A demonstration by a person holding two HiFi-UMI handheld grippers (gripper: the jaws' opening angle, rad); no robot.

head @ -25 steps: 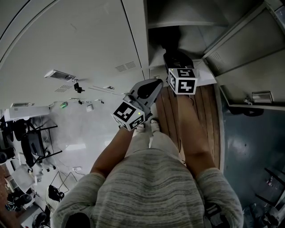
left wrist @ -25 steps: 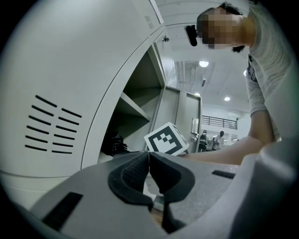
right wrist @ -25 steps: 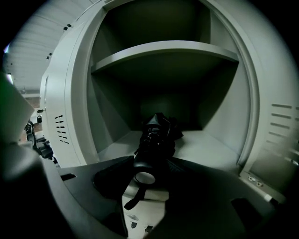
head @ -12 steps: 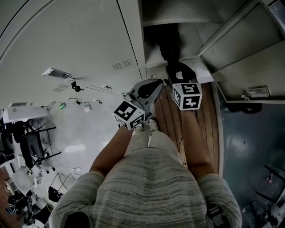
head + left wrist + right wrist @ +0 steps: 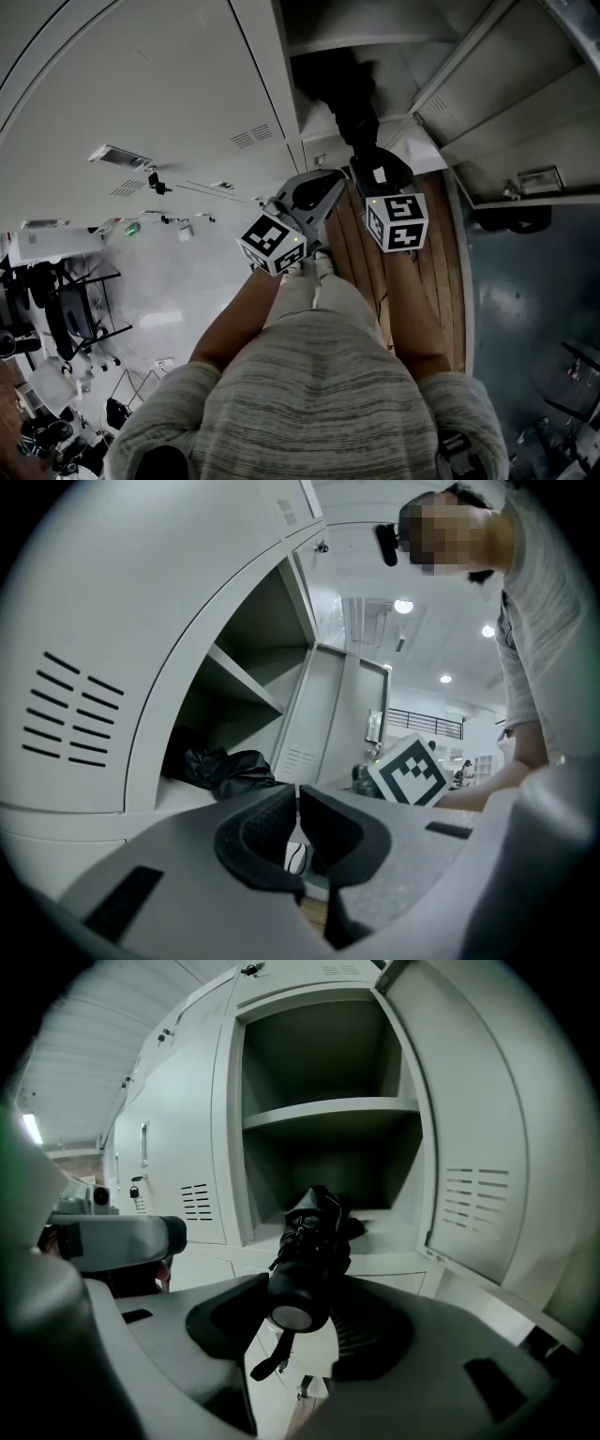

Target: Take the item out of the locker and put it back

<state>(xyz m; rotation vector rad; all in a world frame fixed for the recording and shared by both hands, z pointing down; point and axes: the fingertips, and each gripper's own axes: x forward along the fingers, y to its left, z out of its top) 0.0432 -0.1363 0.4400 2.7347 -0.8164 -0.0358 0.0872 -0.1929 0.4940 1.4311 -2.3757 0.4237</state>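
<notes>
Item is a folded black umbrella (image 5: pixel 305 1260), clamped in the right gripper (image 5: pixel 305 1327): jaws fairly wide, pads pressing on either side of its thick handle end, butt and wrist strap (image 5: pixel 272 1358) pointing back at the camera. The fabric end still pokes toward the lower compartment of the open locker (image 5: pixel 323 1110). In the left gripper view a black bunch sits at that shelf's front edge, so I'd say the tip isn't clear of the lip yet. Change over the last second: in the head view the right gripper's marker cube (image 5: pixel 403 222) has slid back from the locker mouth toward the person, dragging the umbrella out with it, and the grip hasn't loosened. So the take-out half is nearly done; a bit more pull and it's free, then reverse for the put-back. Left gripper (image 5: pixel 298 832) is closed with nothing between the jaws, parked level just left of the right one, facing the locker front and doing no work. Door (image 5: pixel 478 1194) stands open on the right, clear of the path out.
</notes>
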